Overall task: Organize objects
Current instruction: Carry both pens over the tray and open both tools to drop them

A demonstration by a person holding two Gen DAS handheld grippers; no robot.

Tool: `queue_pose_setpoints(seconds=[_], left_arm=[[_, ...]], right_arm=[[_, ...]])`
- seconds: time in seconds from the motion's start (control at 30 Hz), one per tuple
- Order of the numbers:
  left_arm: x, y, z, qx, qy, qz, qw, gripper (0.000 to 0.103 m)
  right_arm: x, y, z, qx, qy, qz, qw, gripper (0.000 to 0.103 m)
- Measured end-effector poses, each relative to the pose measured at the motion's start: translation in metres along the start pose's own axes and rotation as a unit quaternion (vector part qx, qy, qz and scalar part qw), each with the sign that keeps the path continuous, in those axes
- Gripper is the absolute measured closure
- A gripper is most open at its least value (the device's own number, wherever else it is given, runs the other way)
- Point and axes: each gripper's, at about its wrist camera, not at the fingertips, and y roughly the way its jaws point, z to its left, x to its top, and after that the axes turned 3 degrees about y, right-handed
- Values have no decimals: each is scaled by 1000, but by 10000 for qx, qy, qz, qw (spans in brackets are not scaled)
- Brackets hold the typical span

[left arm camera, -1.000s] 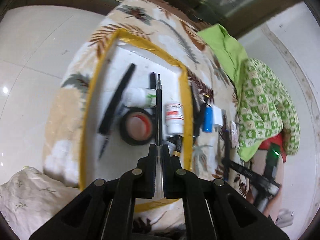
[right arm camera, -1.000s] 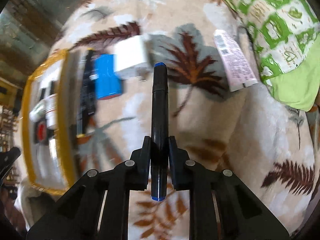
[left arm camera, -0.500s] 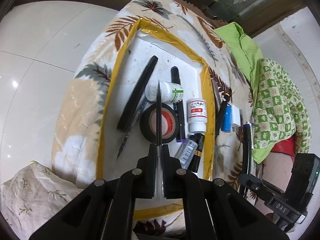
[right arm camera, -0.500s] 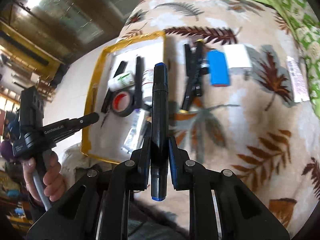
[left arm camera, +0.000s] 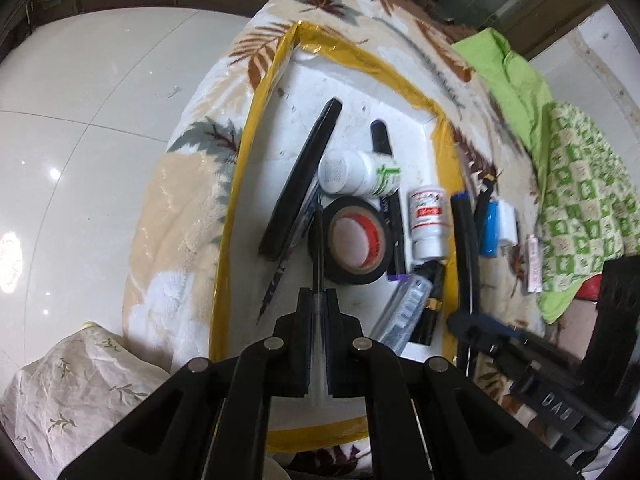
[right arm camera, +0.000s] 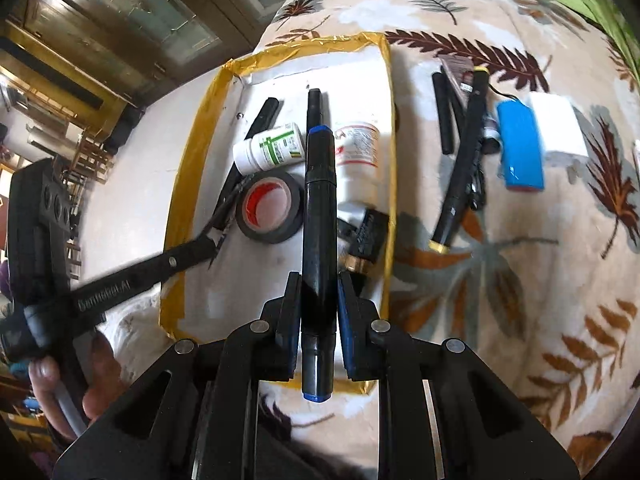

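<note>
Leaf-print blanket (right arm camera: 500, 280): covers the whole work surface; everything below is placed relative to the yellow-edged white tray (left arm camera: 236, 216) lying on it.

Left gripper (left arm camera: 318, 312): over the tray's near end, angled steeply down; jaws fully closed on a thin clear-barrelled pen (left arm camera: 319, 264) that points up the tray, its tip above the rim of the tape roll. A bare hand (right arm camera: 80, 392) holds its handle at the tray's left side in the right wrist view.

Right gripper (right arm camera: 319, 300): over the tray's near right portion, tilted down; jaws clamped on a black marker with blue ends (right arm camera: 318, 220), which lies across the view of the white bottles.

Inside the tray: long flat black bar (left arm camera: 302, 178), leaning diagonally at left; roll of black tape (left arm camera: 350, 246) with red core, centre; white bottle with green label (left arm camera: 358, 174), on its side just beyond the tape; white bottle with red label (left arm camera: 428, 218), right of the tape; black pen (left arm camera: 388, 184) between them; small tubes at the near right corner, kind unclear.

Outside the tray's right edge: black pens (right arm camera: 460, 168); blue cylinder (right arm camera: 520, 146); white block (right arm camera: 558, 128) touching it.
</note>
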Motion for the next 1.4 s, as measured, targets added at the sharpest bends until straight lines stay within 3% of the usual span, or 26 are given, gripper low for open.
queue_pose_setpoints(seconds=[0.37,0.8,1.1,1.4], left_arm=[[1,13,9,18,-208,258,9994,100],[-2,12,8,80,-188,273,9994,100],[-3,13,8,105,-181,292,9994,100],[-2,15,4,133,-127,314,9993,100]], right_arm=[[17,25,0,63,126,159,9998,87],[39,32,-1,42,280,117,9995,87],[65,45,-1,-269,503,185,9982,87],[74,56,-9,-175,806,212,9964,87]])
